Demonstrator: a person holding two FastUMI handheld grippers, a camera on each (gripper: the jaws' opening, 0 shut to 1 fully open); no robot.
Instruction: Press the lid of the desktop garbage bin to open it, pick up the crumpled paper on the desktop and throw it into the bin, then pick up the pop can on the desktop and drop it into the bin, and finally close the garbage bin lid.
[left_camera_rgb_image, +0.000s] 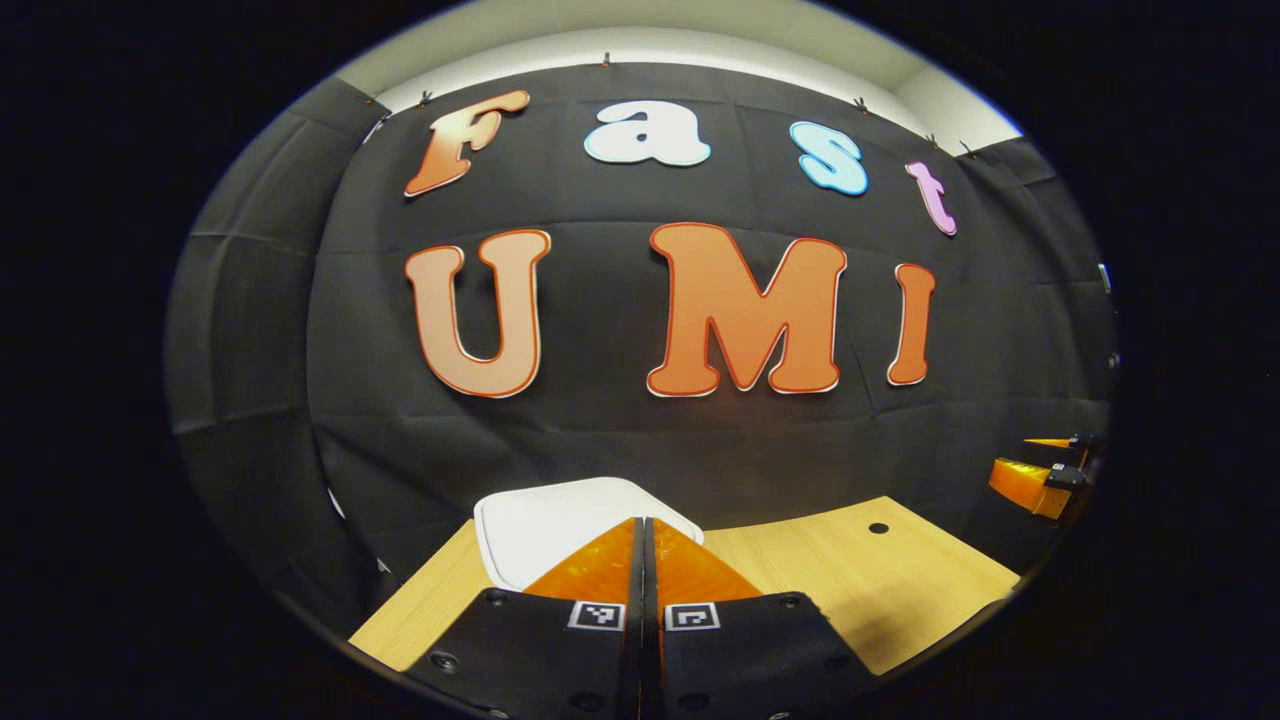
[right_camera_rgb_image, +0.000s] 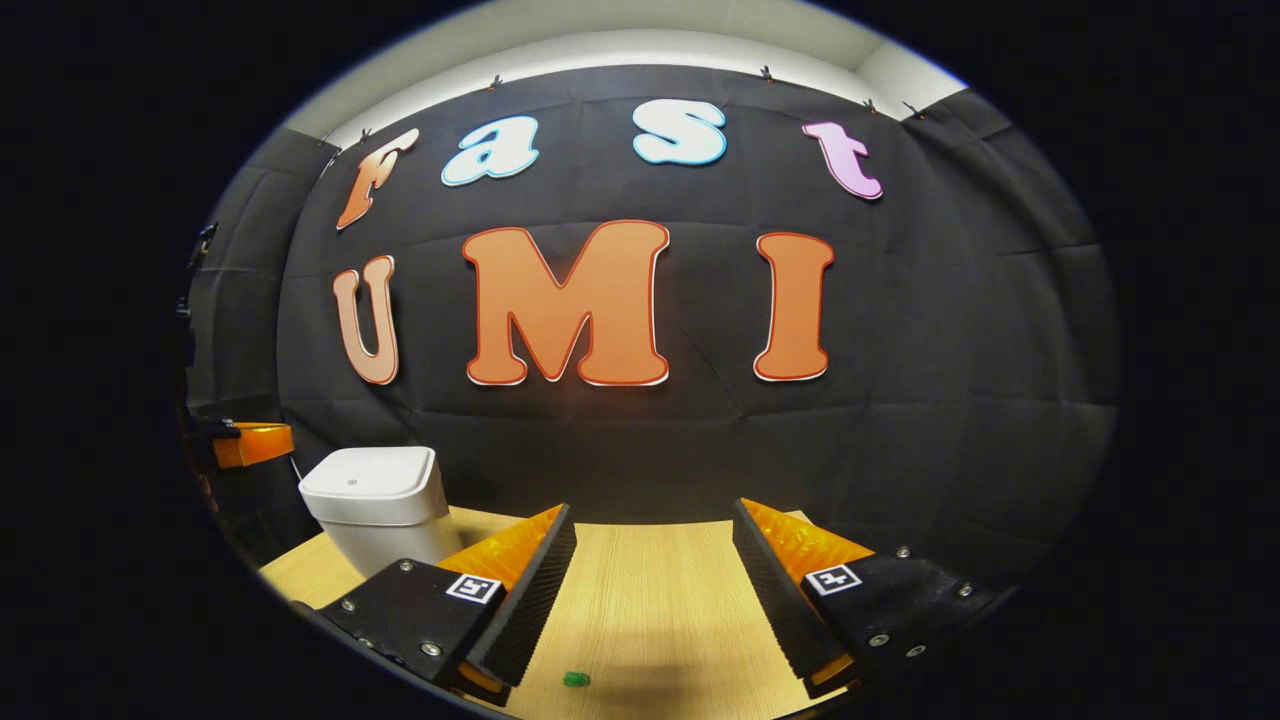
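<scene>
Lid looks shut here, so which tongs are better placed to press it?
Left, probably. The left tongs are shut and sit right over the bin's white lid. The right tongs are open above bare table, with the bin off to their side.

Wooden table (right_camera_rgb_image: 650, 600) with white bin (right_camera_rgb_image: 378, 505)

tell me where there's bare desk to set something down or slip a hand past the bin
Bare wood runs between the right gripper fingers back to the booth wall, apart from a small green speck. More lies right of the garbage bin, around a small dark hole. The bin's corner is crowded, with the left gripper shut above its lid.
</scene>
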